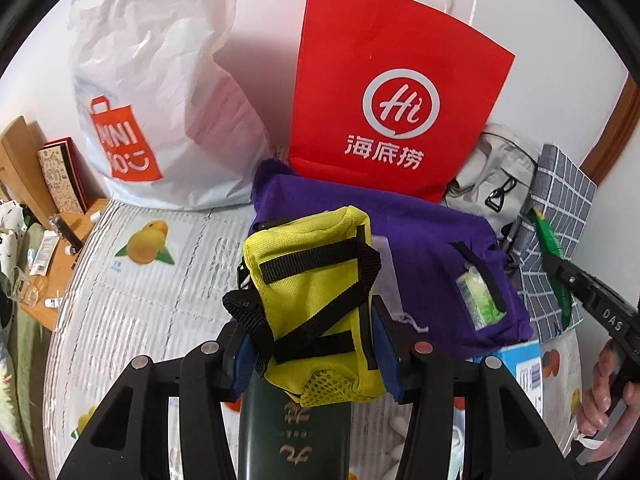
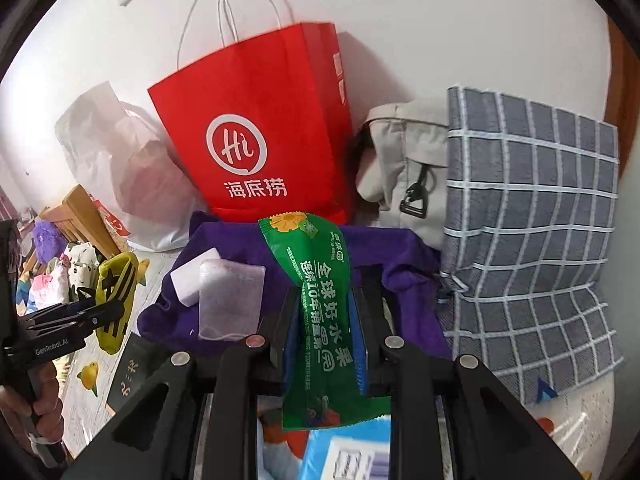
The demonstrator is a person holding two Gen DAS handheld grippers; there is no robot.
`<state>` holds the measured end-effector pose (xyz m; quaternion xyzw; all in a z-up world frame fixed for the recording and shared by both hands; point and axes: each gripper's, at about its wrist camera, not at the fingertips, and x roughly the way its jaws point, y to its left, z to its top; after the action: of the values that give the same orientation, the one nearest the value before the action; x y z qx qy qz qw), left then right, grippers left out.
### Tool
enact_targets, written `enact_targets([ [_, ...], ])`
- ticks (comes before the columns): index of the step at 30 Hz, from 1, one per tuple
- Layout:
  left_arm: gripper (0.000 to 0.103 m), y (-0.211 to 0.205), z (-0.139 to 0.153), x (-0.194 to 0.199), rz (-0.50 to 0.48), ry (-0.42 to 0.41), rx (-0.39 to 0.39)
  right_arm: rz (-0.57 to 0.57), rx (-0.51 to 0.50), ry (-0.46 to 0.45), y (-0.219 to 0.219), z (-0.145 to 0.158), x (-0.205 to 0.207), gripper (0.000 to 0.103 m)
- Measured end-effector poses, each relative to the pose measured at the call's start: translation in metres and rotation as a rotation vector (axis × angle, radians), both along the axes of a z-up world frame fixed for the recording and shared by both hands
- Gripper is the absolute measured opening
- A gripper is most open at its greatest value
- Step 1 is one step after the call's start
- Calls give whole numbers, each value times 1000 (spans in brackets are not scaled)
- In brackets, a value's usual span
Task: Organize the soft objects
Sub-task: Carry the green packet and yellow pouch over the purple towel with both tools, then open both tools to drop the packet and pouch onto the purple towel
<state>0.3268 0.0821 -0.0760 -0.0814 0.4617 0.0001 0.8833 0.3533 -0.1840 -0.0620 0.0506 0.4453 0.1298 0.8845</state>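
Note:
My left gripper point(image 1: 316, 354) is shut on a yellow pouch point(image 1: 316, 280) with black straps and holds it above the patterned table cover. The pouch also shows at the left of the right wrist view point(image 2: 118, 296). My right gripper point(image 2: 324, 328) is shut on a green snack packet point(image 2: 320, 312) and holds it over a purple cloth bag point(image 2: 400, 264). The purple bag point(image 1: 432, 248) lies in front of a red paper bag point(image 1: 384, 92). A white block point(image 2: 192, 280) and a clear sachet point(image 2: 230, 300) lie on the purple bag.
A white MINISO plastic bag point(image 1: 152, 92) leans on the wall at the left. A beige bag point(image 2: 404, 168) and a grey checked cloth point(image 2: 532, 220) are at the right. A dark green box point(image 1: 294, 432) and a blue carton point(image 2: 348, 452) lie near me. A cluttered wooden shelf point(image 1: 60, 248) is far left.

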Motion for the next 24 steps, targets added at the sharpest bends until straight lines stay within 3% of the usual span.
enact_targets([
  [5, 49, -7, -8, 22, -25, 8, -2, 11, 0, 23, 4, -15, 18, 23],
  [14, 50, -10, -35, 58, -51, 52, -36, 63, 8, 170, 11, -65, 42, 24],
  [24, 51, -3, -53, 70, -65, 100, -62, 71, -9, 207, 23, -93, 49, 27],
])
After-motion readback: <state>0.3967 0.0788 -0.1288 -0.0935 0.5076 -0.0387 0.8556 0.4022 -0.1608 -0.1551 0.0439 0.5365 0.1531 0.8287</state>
